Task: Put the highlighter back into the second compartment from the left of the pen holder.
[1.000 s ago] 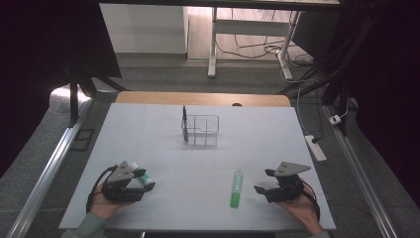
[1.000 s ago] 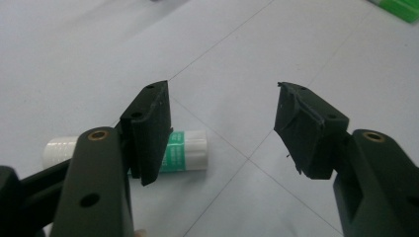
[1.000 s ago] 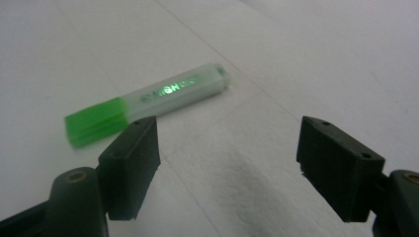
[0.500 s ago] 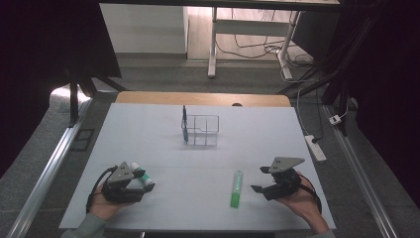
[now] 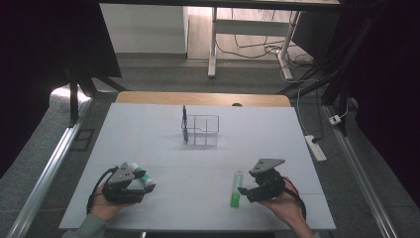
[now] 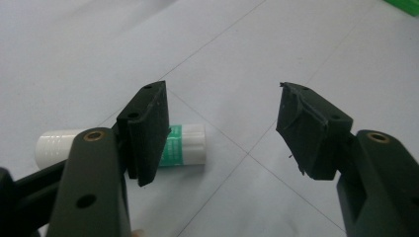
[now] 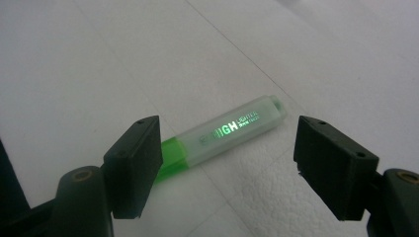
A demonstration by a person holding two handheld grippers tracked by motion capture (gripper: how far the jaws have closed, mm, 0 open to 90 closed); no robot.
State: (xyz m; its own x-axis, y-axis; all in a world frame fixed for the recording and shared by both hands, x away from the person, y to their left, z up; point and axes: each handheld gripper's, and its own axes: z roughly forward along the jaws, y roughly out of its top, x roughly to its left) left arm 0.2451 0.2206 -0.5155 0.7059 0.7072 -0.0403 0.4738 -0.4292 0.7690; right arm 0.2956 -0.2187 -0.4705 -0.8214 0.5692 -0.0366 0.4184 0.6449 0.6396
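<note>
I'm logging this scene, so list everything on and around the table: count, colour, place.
highlighter: 1, green with a clear cap, lying near the front right of the table, beside the right tool.
glue stick: 1, white with a green label, lying at the front left, next to the left tool.
wire organiser: 1, clear and dark, with compartments, standing at the table's middle back.
table: 1, white top.
power strip: 1, white, on the floor to the right.
left tool: 1, black, open, held at the front left.
right tool: 1, black, open, held at the front right.
</note>
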